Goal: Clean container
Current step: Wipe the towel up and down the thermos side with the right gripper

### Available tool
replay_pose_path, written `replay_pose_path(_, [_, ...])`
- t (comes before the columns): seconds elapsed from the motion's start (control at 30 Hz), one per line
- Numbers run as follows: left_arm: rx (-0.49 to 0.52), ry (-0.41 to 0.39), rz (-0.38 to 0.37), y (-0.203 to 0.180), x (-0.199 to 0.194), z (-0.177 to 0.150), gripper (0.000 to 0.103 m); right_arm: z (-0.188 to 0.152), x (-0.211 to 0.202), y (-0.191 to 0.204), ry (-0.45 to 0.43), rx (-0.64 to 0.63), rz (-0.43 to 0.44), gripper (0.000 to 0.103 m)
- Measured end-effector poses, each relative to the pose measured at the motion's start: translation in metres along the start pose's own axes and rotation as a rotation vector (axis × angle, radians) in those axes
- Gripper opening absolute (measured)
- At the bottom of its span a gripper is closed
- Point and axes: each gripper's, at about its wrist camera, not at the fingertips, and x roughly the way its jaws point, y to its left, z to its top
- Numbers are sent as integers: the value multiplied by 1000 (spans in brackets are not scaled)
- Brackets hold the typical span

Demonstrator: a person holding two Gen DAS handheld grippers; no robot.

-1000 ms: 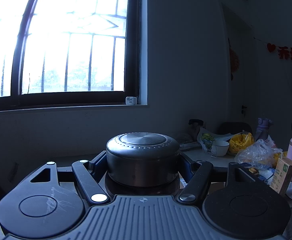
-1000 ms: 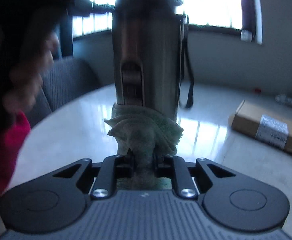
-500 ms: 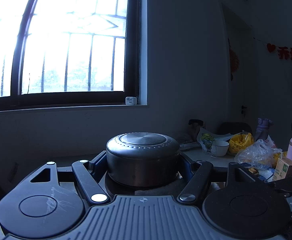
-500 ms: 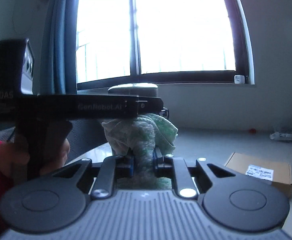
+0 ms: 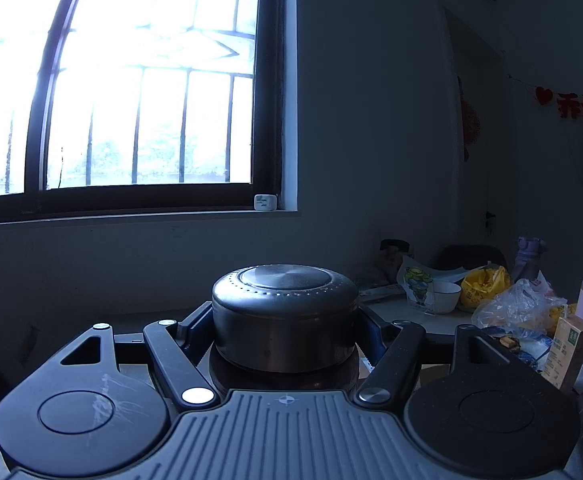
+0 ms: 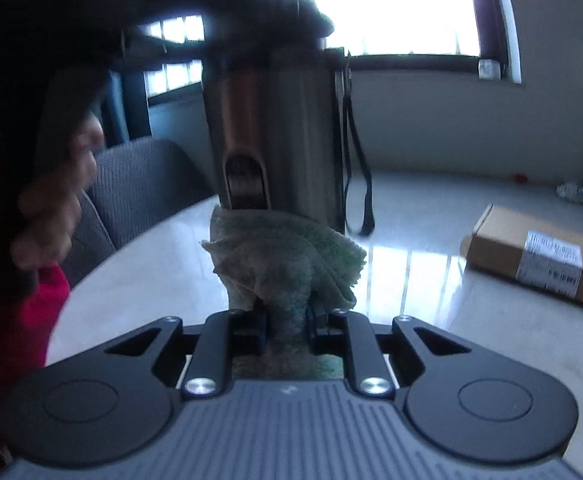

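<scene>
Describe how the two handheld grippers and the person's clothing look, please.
Both grippers are black with a grey ribbed front plate, round black discs at each side and silver screws on the finger links. The left gripper has white scratches on its left disc. The right gripper has blue parts near its fingers. The person wears a red sleeve.

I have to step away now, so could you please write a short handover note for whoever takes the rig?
Left gripper: jaws shut on the steel container, held upright above the table.
Right gripper: jaws shut on the green cloth, which is pressed against the container's lower side wall.
Done: container and cloth both gripped, wiping under way.
Left: how much has been wiped cannot be told; probably finish the remaining sides.
</scene>
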Motion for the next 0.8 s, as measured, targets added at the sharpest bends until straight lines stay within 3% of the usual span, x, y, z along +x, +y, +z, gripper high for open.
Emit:
replay_pose_path(0.23, [0, 0, -1, -1, -4, 1, 71, -3, 3, 3, 29, 9, -1, 18])
replay_pose_path(0.8, [-5, 1, -2, 6, -1, 4, 71, 55, -50, -2, -211, 5, 16, 18])
